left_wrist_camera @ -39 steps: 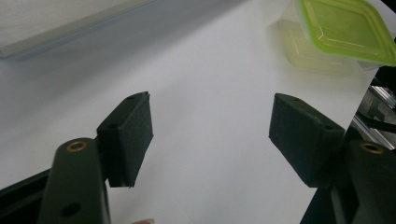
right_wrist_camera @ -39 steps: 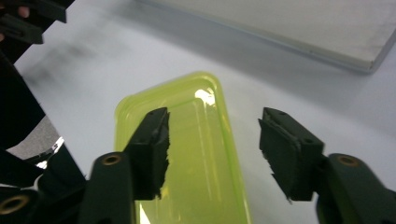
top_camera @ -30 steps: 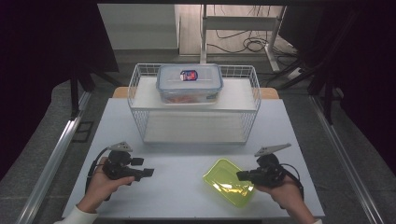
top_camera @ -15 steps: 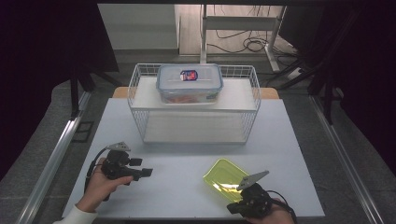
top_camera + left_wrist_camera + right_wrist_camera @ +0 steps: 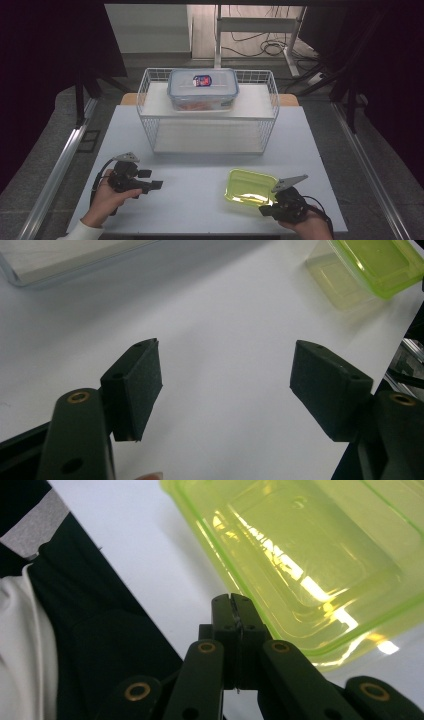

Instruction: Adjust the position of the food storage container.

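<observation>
A translucent yellow-green plastic container (image 5: 249, 187) lies on the white table at the front right. My right gripper (image 5: 265, 210) is at its near right corner, held low by a hand at the table's front edge. In the right gripper view the jaws are pressed together with nothing between them, and the right gripper (image 5: 232, 600) sits just beside the rim of the yellow-green container (image 5: 320, 565). My left gripper (image 5: 152, 185) rests at the front left, pointing right. The left gripper view has the left gripper (image 5: 225, 385) open over bare table, with the yellow-green container (image 5: 375, 262) far off.
A white wire basket (image 5: 210, 132) stands at the back middle of the table. On top of it sits a clear lidded food box (image 5: 202, 90) with a small blue and red label. Dark floor, metal rails and cables surround the table.
My right gripper has moved down the picture, toward the table's front edge, from beside the container to its near corner. The container now lies flatter and squarer. The left gripper has stayed put.
</observation>
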Available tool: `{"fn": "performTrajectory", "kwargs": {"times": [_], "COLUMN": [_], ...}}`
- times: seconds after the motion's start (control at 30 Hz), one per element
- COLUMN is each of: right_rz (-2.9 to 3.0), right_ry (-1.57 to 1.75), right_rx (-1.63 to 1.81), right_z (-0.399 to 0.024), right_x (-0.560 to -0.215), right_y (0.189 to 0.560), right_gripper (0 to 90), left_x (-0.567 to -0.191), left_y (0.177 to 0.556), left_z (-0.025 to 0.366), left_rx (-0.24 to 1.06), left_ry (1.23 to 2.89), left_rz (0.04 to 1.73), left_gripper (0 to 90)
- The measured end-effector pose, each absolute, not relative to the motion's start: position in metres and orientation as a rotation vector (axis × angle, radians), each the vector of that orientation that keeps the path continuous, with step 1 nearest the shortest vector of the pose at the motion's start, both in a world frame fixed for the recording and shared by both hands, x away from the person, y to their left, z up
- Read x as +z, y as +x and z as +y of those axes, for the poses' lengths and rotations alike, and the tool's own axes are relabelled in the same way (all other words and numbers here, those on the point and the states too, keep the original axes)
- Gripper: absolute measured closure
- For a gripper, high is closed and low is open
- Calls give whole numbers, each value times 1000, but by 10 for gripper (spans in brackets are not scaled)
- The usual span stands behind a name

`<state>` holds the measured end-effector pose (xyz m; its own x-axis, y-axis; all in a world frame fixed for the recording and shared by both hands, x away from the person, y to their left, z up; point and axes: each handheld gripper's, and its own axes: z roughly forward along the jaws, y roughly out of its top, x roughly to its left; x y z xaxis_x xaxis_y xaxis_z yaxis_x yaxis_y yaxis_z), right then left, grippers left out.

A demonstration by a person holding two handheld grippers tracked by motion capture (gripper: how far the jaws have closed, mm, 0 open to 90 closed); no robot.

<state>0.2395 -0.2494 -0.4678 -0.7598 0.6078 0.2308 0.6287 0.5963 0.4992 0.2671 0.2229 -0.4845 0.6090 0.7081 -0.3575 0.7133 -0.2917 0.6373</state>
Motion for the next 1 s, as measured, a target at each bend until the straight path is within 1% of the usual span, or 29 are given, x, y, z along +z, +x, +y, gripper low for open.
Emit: {"fn": "performTrajectory", "kwargs": {"times": [0.23,0.37,0.5,0.6,0.73,0.9,1.0], "right_rz": [-2739,-2749,-2770,-2740,-2676,-2683,-2700], "right_ry": [-1094,-1137,-1278,-1411,-1529,-1532,-1496], "right_rx": [-943,-1035,-1046,-1007,-921,-795,-775], "right_z": [-257,-269,-290,-307,-320,-310,-298], "right_x": [-466,-444,-432,-436,-453,-472,-474], "right_y": [240,239,252,268,286,297,299], "right_gripper": [892,892,892,892,892,892,892], "left_x": [-486,-486,-485,-485,-485,-485,-485], "left_y": [267,267,266,266,266,266,266], "left_z": [223,224,225,225,225,225,224], "left_rx": [-10,-5,10,14,14,14,13], "left_ry": [2031,2027,2019,2016,2018,2017,2017], "left_rz": [1128,1128,1123,1121,1125,1126,1127], "left_gripper": [288,287,294,297,293,293,293]}}
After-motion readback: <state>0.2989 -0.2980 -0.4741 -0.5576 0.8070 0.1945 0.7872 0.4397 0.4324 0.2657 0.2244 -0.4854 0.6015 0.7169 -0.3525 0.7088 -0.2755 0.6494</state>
